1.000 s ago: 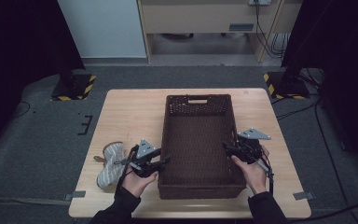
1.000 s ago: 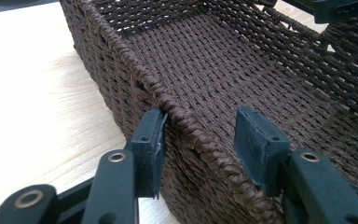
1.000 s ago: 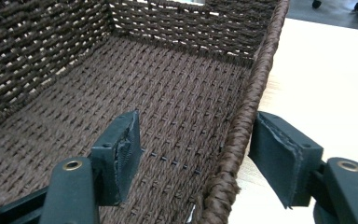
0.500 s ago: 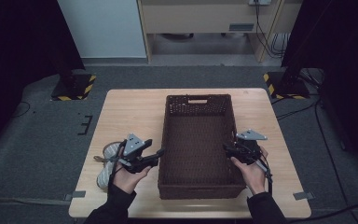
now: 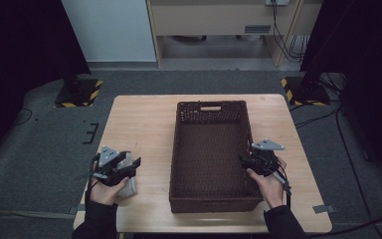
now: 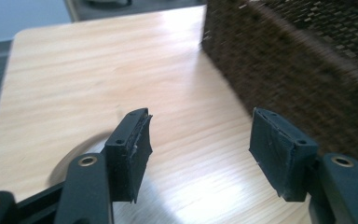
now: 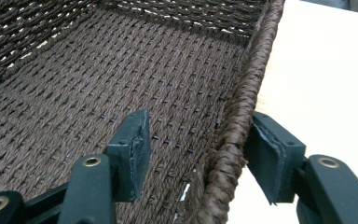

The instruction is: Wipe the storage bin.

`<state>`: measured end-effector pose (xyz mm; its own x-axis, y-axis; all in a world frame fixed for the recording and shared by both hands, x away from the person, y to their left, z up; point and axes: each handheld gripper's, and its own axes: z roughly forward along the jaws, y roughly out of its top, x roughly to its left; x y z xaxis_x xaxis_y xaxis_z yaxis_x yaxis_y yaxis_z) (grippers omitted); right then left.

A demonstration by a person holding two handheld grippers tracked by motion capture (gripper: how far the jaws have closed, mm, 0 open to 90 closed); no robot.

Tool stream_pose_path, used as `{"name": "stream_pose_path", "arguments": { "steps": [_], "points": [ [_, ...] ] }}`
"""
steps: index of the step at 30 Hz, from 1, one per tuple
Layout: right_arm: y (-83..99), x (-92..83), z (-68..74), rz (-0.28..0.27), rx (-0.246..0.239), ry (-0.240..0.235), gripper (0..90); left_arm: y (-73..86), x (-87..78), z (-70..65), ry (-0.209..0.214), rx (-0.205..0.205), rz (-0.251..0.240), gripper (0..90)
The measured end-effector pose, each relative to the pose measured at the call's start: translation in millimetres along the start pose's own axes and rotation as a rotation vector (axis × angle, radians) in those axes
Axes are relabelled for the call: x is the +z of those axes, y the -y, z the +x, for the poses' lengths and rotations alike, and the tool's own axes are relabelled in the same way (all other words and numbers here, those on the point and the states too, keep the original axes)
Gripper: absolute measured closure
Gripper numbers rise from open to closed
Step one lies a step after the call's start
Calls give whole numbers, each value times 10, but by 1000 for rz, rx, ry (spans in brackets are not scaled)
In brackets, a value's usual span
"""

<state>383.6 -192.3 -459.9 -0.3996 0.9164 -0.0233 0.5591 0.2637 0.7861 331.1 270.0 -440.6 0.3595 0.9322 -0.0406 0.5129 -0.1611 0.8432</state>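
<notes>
Brown basket (image 5: 211, 159) mid-table (image 5: 139, 124) — right gripper (image 5: 251, 162) at its rim, left gripper (image 5: 124, 169) well apart.

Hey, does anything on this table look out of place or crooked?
Nothing stands out. The brown wicker basket sits square and empty on the table. A grey bundle lies under the left gripper; what it is can't be told.

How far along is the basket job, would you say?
Done: basket on table, empty. In hand: left gripper, jaws just opened with nothing between, hovers by a pale item; right gripper, jaws just closing, straddles the basket rim. Left: probably putting the item in.
</notes>
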Motion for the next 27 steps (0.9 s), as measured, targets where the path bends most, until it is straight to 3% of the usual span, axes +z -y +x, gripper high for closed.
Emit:
{"name": "stream_pose_path", "arguments": {
  "steps": [4,8,15,18,22,27],
  "points": [
    [8,-1,-2,0,1,-3,415,57,-38,81,-27,-11,8,362],
    [12,-2,-2,2,5,-6,409,215,-34,201,-45,-36,63,358],
    [-5,-21,-8,-16,8,-16,399,380,123,275,-34,-63,133,388],
    [-9,-26,-7,-17,16,-20,396,424,194,250,-27,-52,163,420],
    [-26,-41,-9,-27,22,-25,377,472,279,261,-51,-31,209,503],
    [-54,-67,-7,-34,18,-31,360,471,280,330,-47,-77,201,616]
  ]
}}
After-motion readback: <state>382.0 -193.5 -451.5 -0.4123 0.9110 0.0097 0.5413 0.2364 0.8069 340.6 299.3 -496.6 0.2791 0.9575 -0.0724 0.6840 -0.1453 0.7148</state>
